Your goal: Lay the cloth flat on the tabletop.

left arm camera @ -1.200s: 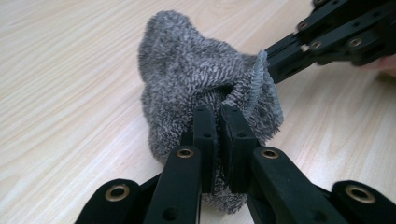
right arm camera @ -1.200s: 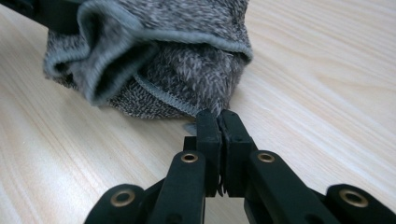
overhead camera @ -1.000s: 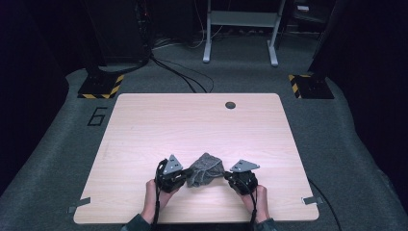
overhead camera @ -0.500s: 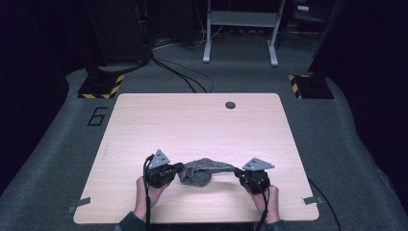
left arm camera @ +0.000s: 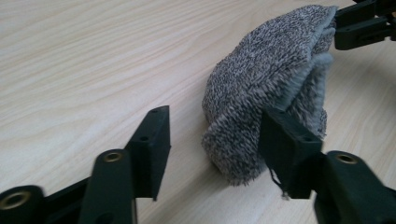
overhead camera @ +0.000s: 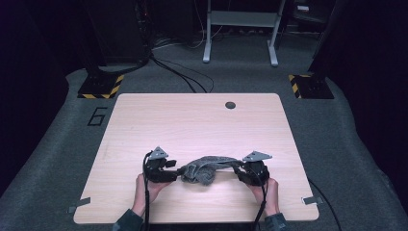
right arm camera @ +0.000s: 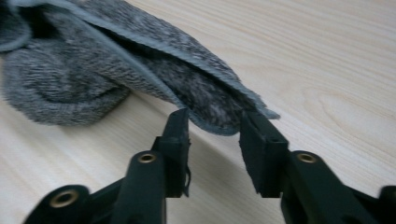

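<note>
One pale wood-grain desk (overhead camera: 202, 125) carried a fluffy grey microfibre cloth (overhead camera: 204, 169) near its front edge. Since a second before, the tools had drawn apart, stretching the bunched cloth out. Left tool (left arm camera: 212, 144) stood released beside the cloth; right tool (right arm camera: 214, 126) loosely straddled its hemmed corner, not clenched.

Both hand-held grippers (overhead camera: 175, 170) (overhead camera: 239, 172) agape

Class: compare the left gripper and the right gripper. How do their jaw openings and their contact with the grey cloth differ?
The left gripper gapes wide, one jaw beside the bunched grey cloth; the right gripper stands narrower, its jaws either side of a thin edge of the cloth. Both sit low over the wooden table.
</note>
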The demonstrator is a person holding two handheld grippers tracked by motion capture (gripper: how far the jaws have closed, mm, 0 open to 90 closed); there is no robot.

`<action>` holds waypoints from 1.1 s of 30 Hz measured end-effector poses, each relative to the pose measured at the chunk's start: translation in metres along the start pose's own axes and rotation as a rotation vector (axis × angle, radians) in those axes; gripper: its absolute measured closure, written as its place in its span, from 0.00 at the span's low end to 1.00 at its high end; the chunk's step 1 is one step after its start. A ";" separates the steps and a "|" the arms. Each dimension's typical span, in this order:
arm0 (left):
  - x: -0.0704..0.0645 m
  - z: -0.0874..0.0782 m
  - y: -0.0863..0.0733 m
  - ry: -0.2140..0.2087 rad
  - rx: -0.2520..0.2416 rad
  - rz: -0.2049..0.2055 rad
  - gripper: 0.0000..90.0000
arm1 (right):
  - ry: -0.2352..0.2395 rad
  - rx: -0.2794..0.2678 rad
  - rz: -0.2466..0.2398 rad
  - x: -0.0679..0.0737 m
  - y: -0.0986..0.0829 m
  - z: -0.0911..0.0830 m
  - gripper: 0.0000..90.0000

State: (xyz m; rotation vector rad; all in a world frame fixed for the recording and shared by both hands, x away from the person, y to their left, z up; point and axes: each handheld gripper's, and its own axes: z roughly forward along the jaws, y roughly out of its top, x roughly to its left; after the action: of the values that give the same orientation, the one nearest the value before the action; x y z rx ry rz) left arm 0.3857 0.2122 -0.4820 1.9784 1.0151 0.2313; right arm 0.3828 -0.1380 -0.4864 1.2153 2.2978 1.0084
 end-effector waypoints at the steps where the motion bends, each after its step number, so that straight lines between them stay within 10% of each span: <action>1: -0.001 -0.002 0.000 -0.003 -0.009 -0.002 0.41 | 0.007 -0.014 -0.011 0.003 0.001 -0.004 0.64; 8: -0.010 -0.013 0.006 -0.026 -0.029 0.047 0.33 | 0.069 -0.098 -0.091 0.031 0.016 -0.020 0.58; 18: -0.019 0.011 0.017 -0.057 0.009 0.103 0.30 | 0.102 -0.067 -0.208 0.065 0.036 0.008 0.63; 25: -0.017 0.022 0.021 -0.064 0.006 0.115 0.85 | 0.051 -0.030 -0.202 0.064 0.038 0.027 0.83; 33: -0.007 0.016 0.021 -0.035 -0.038 0.081 0.95 | 0.027 -0.038 -0.226 0.066 0.037 0.028 0.98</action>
State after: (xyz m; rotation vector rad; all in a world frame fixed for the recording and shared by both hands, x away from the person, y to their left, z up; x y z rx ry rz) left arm 0.4011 0.1914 -0.4737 1.9838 0.9032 0.2575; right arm 0.3831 -0.0571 -0.4772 0.9066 2.3605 0.9865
